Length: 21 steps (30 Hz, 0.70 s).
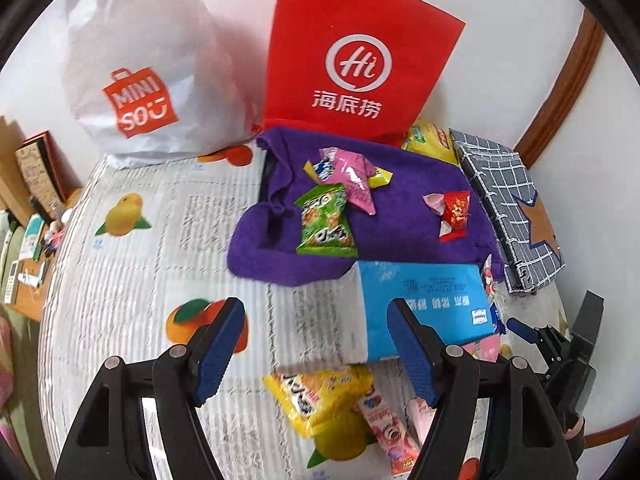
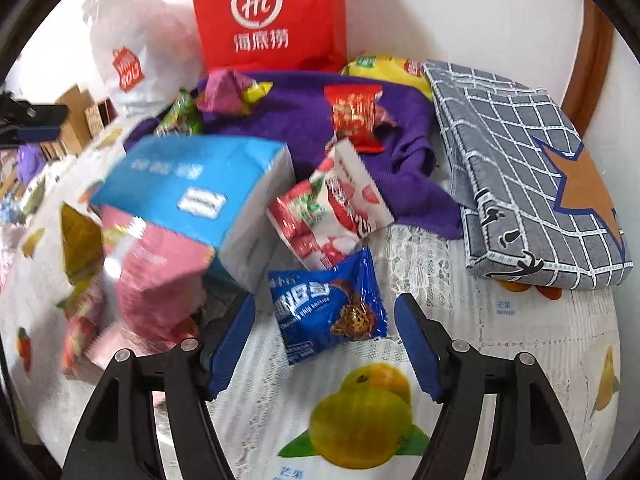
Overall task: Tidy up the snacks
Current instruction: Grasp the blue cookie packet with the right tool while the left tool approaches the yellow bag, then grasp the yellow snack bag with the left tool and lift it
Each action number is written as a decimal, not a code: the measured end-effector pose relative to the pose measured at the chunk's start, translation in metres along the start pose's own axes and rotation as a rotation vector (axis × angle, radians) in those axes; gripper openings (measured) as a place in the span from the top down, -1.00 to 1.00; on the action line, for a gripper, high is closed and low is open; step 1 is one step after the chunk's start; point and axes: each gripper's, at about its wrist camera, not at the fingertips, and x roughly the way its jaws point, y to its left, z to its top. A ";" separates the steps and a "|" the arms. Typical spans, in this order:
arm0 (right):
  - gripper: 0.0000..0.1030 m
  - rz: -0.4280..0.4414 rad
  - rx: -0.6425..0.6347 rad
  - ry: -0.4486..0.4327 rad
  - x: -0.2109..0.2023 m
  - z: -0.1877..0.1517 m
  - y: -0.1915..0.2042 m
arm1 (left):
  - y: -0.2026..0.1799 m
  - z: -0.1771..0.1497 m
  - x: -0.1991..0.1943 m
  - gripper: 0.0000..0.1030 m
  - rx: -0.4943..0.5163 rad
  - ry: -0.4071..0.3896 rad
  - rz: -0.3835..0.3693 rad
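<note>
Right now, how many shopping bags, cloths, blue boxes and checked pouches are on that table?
Shopping bags: 2, a white bag and a red bag
Cloths: 1, the purple cloth
Blue boxes: 1, the blue box
Checked pouches: 1, the checked pouch
Total: 5

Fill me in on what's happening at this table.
A person with a gripper in each hand is sorting snacks. Both are open and empty. The right gripper hovers by a blue cookie packet beside the blue box. The left gripper hangs above a yellow snack bag. More candies, including a green packet, lie on the purple cloth.
</note>
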 end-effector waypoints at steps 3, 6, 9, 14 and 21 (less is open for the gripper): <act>-0.39 0.002 -0.024 -0.001 0.008 -0.002 0.001 | 0.002 -0.006 -0.003 -0.40 -0.011 -0.005 0.009; -0.39 -0.009 -0.021 0.003 0.017 0.000 -0.002 | 0.004 -0.013 -0.002 -0.40 -0.022 -0.001 0.013; -0.30 0.007 0.026 -0.012 0.017 0.000 -0.010 | 0.004 -0.020 -0.001 -0.40 -0.026 0.005 0.009; 0.03 0.012 0.062 -0.030 0.007 -0.005 -0.013 | 0.003 -0.033 0.007 -0.40 -0.020 0.019 -0.011; 0.04 -0.025 0.110 -0.050 -0.013 -0.021 -0.012 | -0.005 -0.055 0.024 -0.44 0.043 0.044 -0.018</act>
